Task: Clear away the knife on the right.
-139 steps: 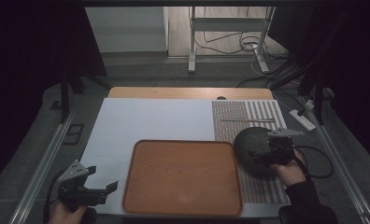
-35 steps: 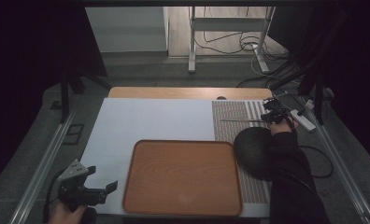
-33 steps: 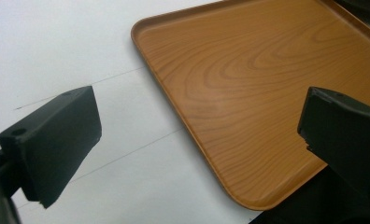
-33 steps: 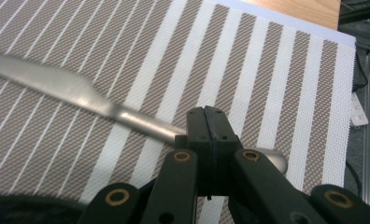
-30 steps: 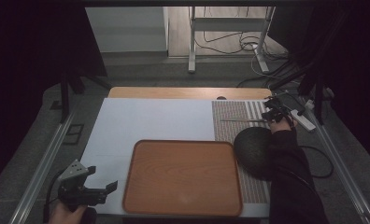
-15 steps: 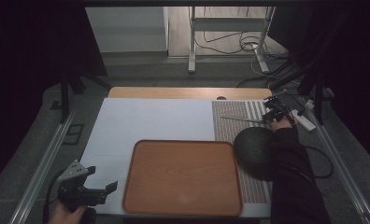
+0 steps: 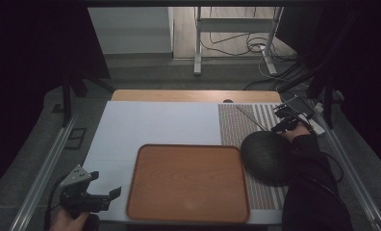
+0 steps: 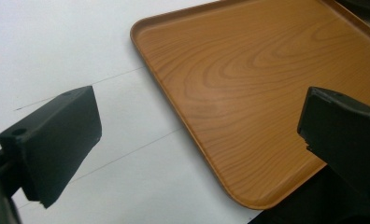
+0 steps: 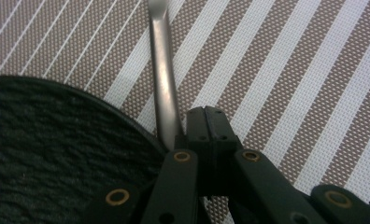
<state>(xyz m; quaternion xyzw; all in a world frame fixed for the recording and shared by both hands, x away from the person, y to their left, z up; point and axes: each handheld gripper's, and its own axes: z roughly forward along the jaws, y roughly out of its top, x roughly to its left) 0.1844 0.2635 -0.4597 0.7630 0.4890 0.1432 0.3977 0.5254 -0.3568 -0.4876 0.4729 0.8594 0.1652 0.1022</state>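
My right hand-held gripper (image 7: 285,121): It was at the far right of the surface (image 7: 155,125), over the striped mat (image 7: 246,120). Its jaws were pressed together on the end of a thin metal stick (image 9: 164,79).
The metal stick: It was long, grey and shiny. In the high view it reached away from the jaws, up and to the left across the mat. I could not tell if it was a spoon, a chopstick or something else.
The dark round thing (image 7: 266,156): It looked like a bumpy bowl or plate. It sat on the mat, just beside my right hand-held gripper, on the near side.
My left hand-held gripper (image 7: 90,195): It was at the near left corner. Its jaws were spread wide and held nothing.
The wooden tray (image 7: 188,180): It lay in the near middle, with nothing on it, just to the right of my left hand-held gripper.
Step in hand: I think I was picking up the metal stick.
Next move: I guess the stick needed lifting without slipping, then going to the tray or the dark round thing. I was not told which.
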